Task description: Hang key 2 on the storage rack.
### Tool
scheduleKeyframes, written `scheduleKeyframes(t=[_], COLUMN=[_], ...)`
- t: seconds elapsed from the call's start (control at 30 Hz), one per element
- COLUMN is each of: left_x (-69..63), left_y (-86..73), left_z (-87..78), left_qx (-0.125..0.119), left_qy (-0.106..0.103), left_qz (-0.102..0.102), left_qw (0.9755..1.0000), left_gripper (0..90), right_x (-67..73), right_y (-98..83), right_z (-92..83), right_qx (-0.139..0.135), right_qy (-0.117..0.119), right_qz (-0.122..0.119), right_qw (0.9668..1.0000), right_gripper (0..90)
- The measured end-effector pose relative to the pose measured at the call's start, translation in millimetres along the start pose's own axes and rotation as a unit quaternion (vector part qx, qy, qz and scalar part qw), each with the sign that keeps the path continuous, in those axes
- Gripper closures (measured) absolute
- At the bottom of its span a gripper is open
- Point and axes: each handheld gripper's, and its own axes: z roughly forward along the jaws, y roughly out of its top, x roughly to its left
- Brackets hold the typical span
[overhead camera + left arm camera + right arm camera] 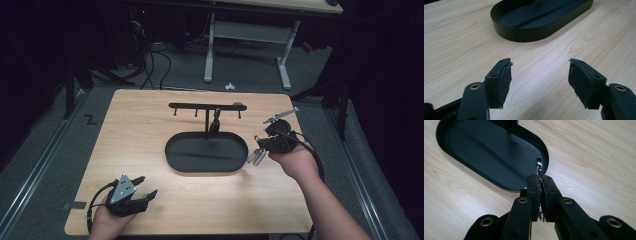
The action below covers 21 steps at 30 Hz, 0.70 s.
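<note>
A black oval tray (174, 150) lies mid-table, with a T-shaped black stand (206, 106) rising from its far rim; a small dark item (216, 121) hangs from one of the bar's hooks. My right gripper (258, 150) hovers at the tray's right end, shut on a thin shiny metal piece (255, 158). In the right gripper view the metal piece (539, 166) sticks out past the closed gripper (541, 179), just over the tray rim (545, 155). My left gripper (148, 185) rests low near the table's front left, open and holding nothing (540, 66), facing the tray (529, 32).
The wooden table (135, 120) has bare surface around the tray. Behind it stand a white-legged desk (250, 35) and cables (150, 65) on the grey floor. Dark stands flank the table on both sides.
</note>
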Motion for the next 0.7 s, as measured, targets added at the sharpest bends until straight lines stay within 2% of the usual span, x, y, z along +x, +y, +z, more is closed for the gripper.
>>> scheduleKeyframes(t=[0.37, 0.7], left_x=[2.7, 3.8], left_y=[-5.2, -4.9], left_z=[-6.3, -7.2], left_qx=[0.002, -0.001], left_qy=[0.007, 0.011], left_qz=[-0.007, -0.008], left_qw=[0.9999, 0.9999], left_gripper=[35.6, 36.2], right_x=[7.3, 18.4], right_y=[9.6, 28.0], right_z=[-1.3, -5.1], right_qx=[0.017, 0.026], right_qy=[0.01, 0.016], right_qz=[-0.016, -0.03], right_qw=[0.9997, 0.9991], right_gripper=[86.2, 86.2])
